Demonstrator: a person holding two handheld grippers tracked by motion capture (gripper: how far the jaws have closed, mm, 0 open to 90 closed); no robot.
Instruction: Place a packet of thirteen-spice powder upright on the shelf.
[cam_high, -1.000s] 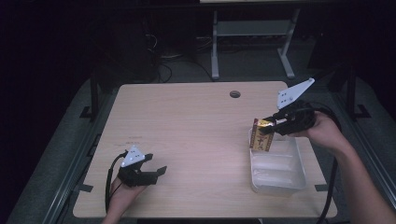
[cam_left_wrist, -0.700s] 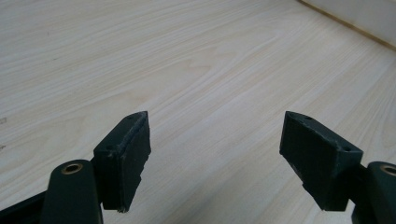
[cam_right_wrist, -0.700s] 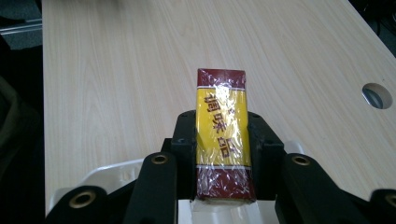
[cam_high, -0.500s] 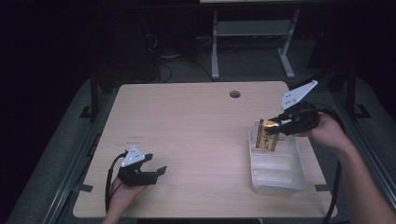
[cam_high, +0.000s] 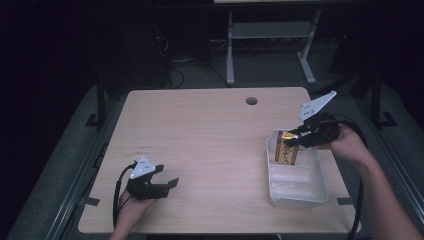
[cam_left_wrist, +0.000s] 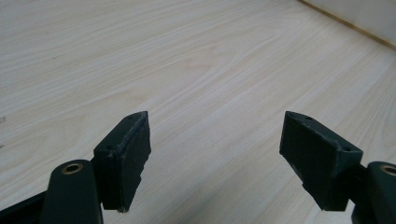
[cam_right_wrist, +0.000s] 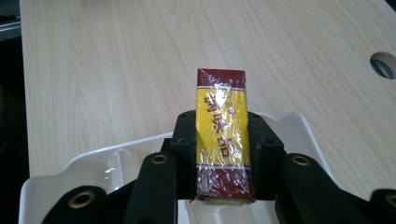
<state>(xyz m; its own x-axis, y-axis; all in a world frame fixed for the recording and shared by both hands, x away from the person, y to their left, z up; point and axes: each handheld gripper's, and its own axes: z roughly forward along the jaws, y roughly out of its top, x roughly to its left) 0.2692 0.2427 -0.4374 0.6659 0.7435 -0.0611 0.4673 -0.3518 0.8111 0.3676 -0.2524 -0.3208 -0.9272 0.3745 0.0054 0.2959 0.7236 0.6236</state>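
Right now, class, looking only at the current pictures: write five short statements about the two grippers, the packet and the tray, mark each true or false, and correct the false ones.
1. The right gripper is shut on the red-and-yellow packet. True.
2. The left gripper holds a packet too. False: its jaws stand wide apart with nothing between them.
3. The packet is over the clear plastic tray, at its far end. True.
4. The tray sits on the left side of the table. False: it is on the right side, near the front edge.
5. The left gripper is over the tray. False: it is near the table's front left corner, over bare wood.
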